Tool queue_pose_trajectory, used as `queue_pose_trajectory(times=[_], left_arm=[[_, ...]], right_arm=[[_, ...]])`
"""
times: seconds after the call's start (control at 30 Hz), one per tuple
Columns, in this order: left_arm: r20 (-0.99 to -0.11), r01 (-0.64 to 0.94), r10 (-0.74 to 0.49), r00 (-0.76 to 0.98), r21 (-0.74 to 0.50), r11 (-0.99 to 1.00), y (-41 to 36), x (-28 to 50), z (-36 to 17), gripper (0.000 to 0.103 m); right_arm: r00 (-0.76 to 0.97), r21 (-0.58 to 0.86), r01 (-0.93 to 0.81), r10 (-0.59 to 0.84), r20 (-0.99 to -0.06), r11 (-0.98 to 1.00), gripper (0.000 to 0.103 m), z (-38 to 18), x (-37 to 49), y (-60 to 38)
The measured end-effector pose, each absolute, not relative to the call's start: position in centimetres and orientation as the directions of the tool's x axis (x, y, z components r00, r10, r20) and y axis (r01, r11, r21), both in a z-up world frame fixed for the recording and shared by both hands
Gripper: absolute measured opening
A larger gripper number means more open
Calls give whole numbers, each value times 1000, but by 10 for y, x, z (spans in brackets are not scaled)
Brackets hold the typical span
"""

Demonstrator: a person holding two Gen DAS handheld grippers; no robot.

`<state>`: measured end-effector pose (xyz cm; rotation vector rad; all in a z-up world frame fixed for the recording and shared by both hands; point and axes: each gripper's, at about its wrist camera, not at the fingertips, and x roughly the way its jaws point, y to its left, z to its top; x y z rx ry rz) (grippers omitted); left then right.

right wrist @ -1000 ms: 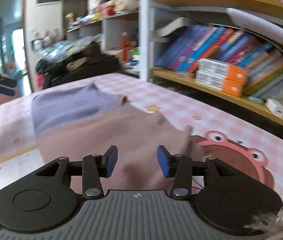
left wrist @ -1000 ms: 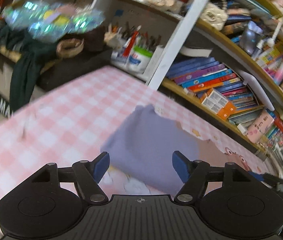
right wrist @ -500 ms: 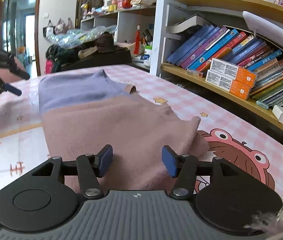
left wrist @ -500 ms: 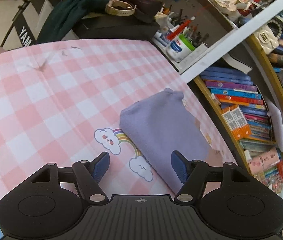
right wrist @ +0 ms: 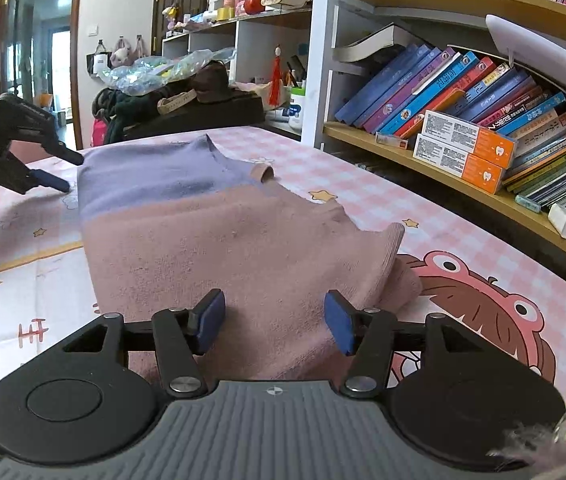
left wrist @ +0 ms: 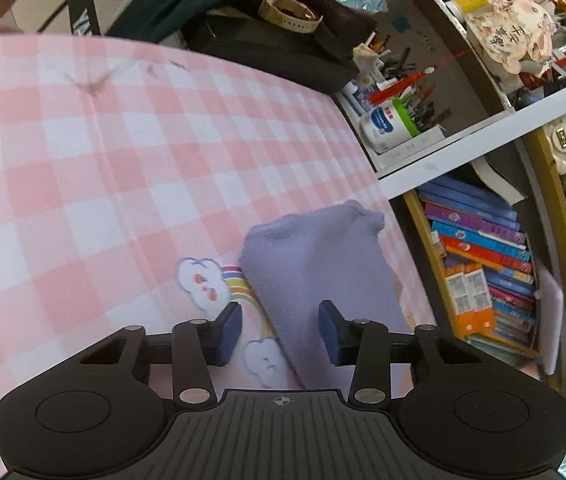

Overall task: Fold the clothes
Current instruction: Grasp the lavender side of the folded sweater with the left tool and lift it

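Tablecloth (left wrist: 83, 168): pink-white check, rainbow-and-cloud print. Folded garment (right wrist: 219, 236): lilac top part, dusty pink lower. Gripper pads (right wrist: 211, 316) blue, bodies black.

Bare checked tablecloth (left wrist: 83, 184) left of sweater (left wrist: 315, 264); crowded bookshelf (right wrist: 483, 120) beyond.

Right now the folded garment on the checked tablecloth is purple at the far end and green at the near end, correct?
Not green: the garment is purple at the far end and dusty pink at the near end, as the right wrist view shows. It does lie on the checked tablecloth.
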<state>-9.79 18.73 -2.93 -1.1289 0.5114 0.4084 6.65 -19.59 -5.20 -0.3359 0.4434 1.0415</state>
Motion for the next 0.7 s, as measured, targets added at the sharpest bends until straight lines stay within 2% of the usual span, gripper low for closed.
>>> queue_pose_trajectory(times=[0.17,0.2,0.3,0.37,0.47,0.57,0.7], left_arm=[[-567,-542,56,822,-748,383,187,-78,-28,28],[-558,-536,71,827,-743,401,184,-76,-24,20],[-482,-445,91,871,-699,560,159,-74,1,18],[-449,-397,90,889,-659,639,146,-72,13,18],[-510,-457,88,856,-665,591,155,-67,3,19],[-534,-490,54,844,-725,485,171,-68,-16,26],[-551,-510,50,833,-731,453,178,-62,-32,37]], right_arm=[[432,-61,-881,748,-504,468,54,-52,66,-196],[433,-62,-881,747,-504,469,54,-52,66,-196],[435,-63,-880,746,-504,470,54,-52,65,-195],[435,-63,-880,746,-504,471,54,-52,65,-195],[435,-63,-880,746,-504,470,54,-53,64,-195],[435,-63,-880,746,-504,471,54,-52,64,-195],[435,-63,-880,746,-505,471,54,-53,64,-195]])
